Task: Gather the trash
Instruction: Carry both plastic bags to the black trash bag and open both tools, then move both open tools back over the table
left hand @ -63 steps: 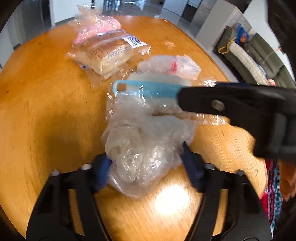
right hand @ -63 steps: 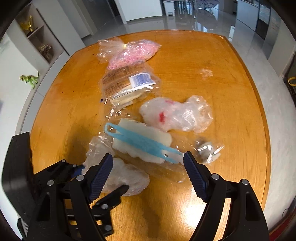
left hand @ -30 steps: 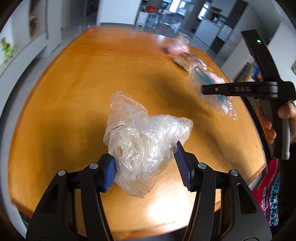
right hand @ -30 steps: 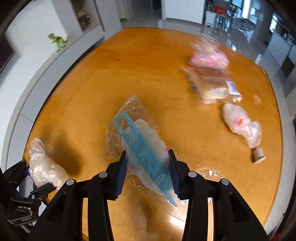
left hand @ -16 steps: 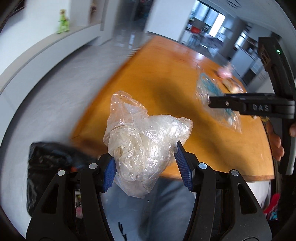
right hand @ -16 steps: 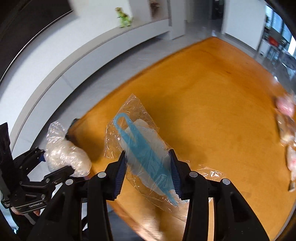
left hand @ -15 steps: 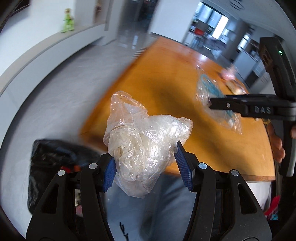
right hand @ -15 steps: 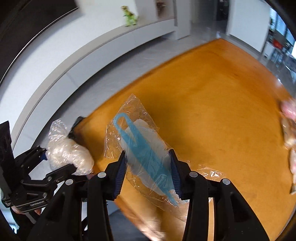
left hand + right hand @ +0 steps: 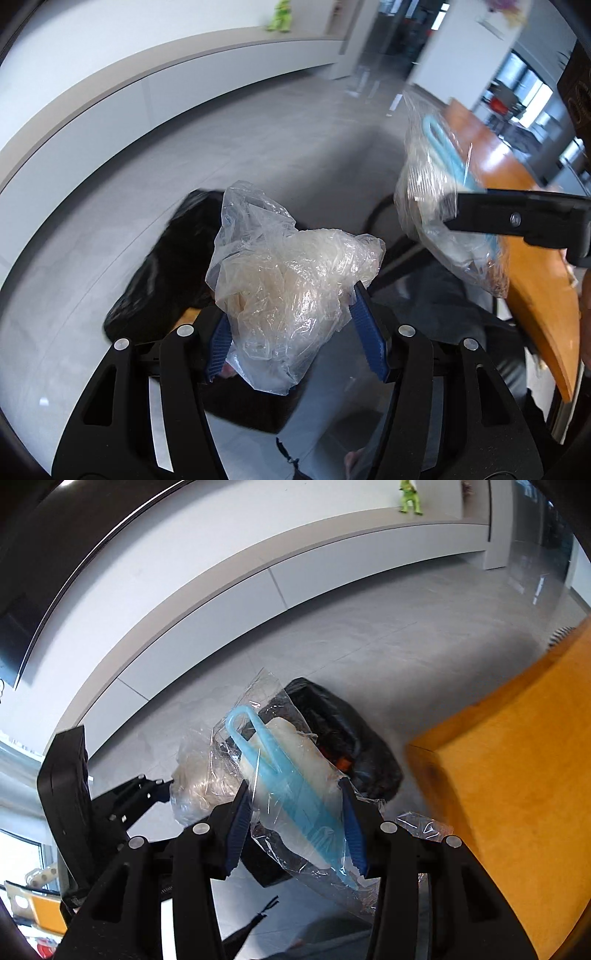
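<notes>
Right wrist view, table corner [image 9: 517,775], left view, bin bag [image 9: 173,266]

Grey tiled floor [image 9: 258,147] is carrying a black trash bag [image 9: 173,266], sitting open w/ some orange and dark bits showing inside in the right wrist view; contents too blurred to name. Wooden table [image 9: 517,794] is standing on the same floor just beside the bag; only its corner & edge are showing, w/ nothing seen lying on that part. Along the far wall a low pale ledge [image 9: 332,546] is running, w/ a small green toy dinosaur [image 9: 409,494] standing on it.
</notes>
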`<state>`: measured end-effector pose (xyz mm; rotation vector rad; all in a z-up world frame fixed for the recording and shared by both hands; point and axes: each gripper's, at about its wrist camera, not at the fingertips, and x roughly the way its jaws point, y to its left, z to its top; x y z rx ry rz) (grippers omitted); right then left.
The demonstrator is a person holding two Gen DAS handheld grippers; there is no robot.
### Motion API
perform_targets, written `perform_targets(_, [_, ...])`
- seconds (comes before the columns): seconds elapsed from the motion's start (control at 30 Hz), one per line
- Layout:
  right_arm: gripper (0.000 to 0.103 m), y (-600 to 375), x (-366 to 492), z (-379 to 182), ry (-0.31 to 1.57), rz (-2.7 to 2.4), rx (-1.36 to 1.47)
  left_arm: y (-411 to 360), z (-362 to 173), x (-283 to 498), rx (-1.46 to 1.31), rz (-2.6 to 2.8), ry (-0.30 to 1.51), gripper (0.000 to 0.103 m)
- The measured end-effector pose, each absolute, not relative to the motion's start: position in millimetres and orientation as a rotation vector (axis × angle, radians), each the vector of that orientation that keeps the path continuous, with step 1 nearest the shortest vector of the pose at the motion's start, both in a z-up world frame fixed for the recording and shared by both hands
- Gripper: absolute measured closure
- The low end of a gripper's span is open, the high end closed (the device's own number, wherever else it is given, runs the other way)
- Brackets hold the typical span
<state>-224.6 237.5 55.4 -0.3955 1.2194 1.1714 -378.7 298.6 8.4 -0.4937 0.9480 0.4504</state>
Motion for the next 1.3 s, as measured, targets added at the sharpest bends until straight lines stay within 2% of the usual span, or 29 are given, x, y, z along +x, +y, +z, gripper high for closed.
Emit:
perform_targets(0.03, [0.051,248.3,-229.3,51.5,1.224,1.175,-0.397,305.1,5.8,-385.6,-0.503,0.477,0.956,0.040])
perform_targets(0.07, [0.042,253.1,-229.5,48.6,1.223,1.174,-0.394,307.2,4.6,-387.0,-0.511,0.491,0.961,0.036])
perform_targets(0.13, [0.024,264.4,-230.1,43.1,1.226,1.156,-0.393,317.6,2.7,-401.5,-0.535,0.537,0.975,0.005])
perform_targets(0.37, [0.022,270.0,-241.5,48.0,1.212,1.173,-0.408,329.5,10.2,-417.6,-0.532,0.644,0.958,0.006])
perform_targets(0.77, [0.022,241.3,-230.2,66.6,1.188,1.167,-0.341,305.8,23.5,-390.4,-0.474,0.577,0.959,0.006])
perform_targets(1.0, [0.022,191.4,-196.0,79.2,1.156,1.106,-0.290,272.6,40.9,-350.9,-0.417,0.475,0.947,0.006])
perform_targets(1.3, [0.022,80.6,-126.0,93.7,1.114,0.916,-0.178,196.3,67.6,-258.5,-0.317,0.251,0.932,0.006])
